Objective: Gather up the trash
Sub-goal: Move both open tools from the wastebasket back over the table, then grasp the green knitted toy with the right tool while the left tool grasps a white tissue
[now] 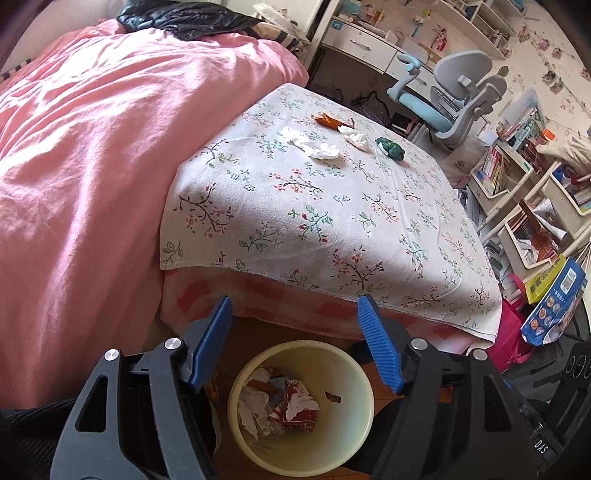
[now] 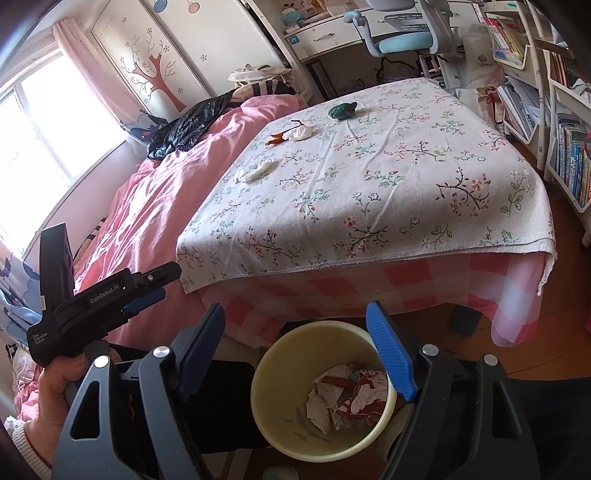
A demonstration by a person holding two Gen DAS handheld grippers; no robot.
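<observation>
A cream trash bin [image 1: 354,435] [image 2: 273,417] stands on the floor at the foot of the bed, holding crumpled wrappers and tissues [image 1: 291,406] [image 2: 347,398]. On the floral cloth [image 1: 332,206] [image 2: 369,177] lie two white tissues [image 1: 314,146] [image 1: 356,137], an orange wrapper [image 1: 328,120] [image 2: 275,139] and a green crumpled wrapper [image 1: 391,148] [image 2: 343,110]. My left gripper [image 1: 295,306] is open and empty above the bin. My right gripper [image 2: 295,317] is open and empty above the bin. The left gripper also shows in the right wrist view [image 2: 162,277].
A pink duvet [image 1: 92,166] covers the bed's left side with a black jacket [image 1: 184,18] on it. A blue desk chair [image 1: 447,99] and bookshelves [image 1: 524,192] stand to the right. Bags [image 1: 554,306] sit on the floor.
</observation>
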